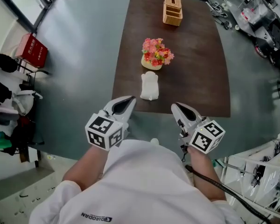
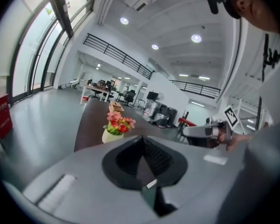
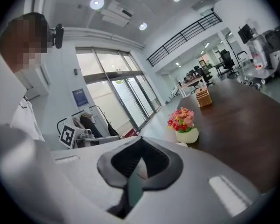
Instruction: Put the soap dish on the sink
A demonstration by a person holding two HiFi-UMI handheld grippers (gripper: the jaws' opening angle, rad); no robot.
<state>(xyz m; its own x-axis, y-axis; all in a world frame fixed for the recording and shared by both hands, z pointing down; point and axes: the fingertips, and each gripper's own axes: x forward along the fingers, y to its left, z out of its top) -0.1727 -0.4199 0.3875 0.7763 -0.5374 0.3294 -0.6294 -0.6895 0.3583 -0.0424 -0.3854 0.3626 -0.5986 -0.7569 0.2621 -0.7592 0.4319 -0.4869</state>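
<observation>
1. Soap dish (image 1: pixel 149 86) – white – lay on the brown table (image 1: pixel 196 78) just nearer than the flower pot (image 1: pixel 155 54), with a wooden box (image 1: pixel 172 10) at the far end; the left gripper (image 1: pixel 128 99) and the right gripper (image 1: pixel 175 106) were held close to the person's body, at the table's near edge, well apart from the dish
2. Left gripper view: its jaws were pressed together with nothing between them; the flower pot and box stood beyond, the right gripper off to the right
3. Right gripper view: jaws likewise closed tight and empty – the flower pot stood ahead on the table, the left gripper at the left
</observation>
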